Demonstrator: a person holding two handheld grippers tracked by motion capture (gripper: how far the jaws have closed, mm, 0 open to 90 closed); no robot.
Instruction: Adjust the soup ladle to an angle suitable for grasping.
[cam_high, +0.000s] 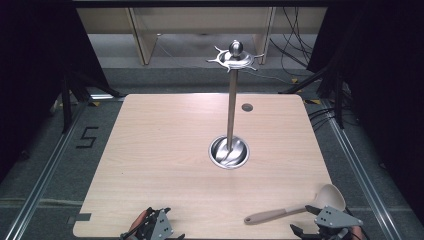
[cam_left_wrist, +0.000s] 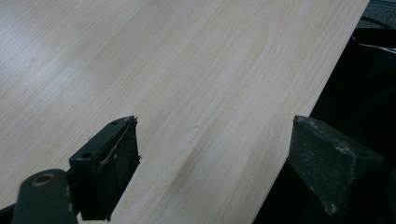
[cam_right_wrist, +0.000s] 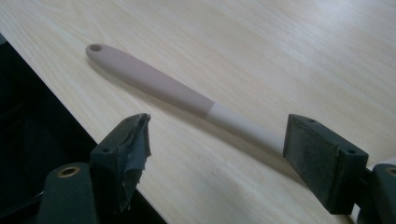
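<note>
A beige ladle (cam_high: 295, 207) lies flat at the table's front right, bowl to the right, handle pointing left with a hole at its end. My right gripper (cam_high: 320, 231) hovers just in front of it, open; in the right gripper view the ladle's handle (cam_right_wrist: 154, 81) runs across beyond the spread jaws. A steel utensil stand (cam_high: 230, 100) rises from a round base (cam_high: 228, 152) at mid-table, with bare hooks at its top. My left gripper (cam_high: 152, 231) is open at the front left edge, over bare wood (cam_left_wrist: 187, 93).
The wooden table (cam_high: 165, 145) has a small round grommet (cam_high: 246, 107) at the back right. Dark curtains flank both sides, and cables lie on the floor behind. Metal rails run along the floor left and right.
</note>
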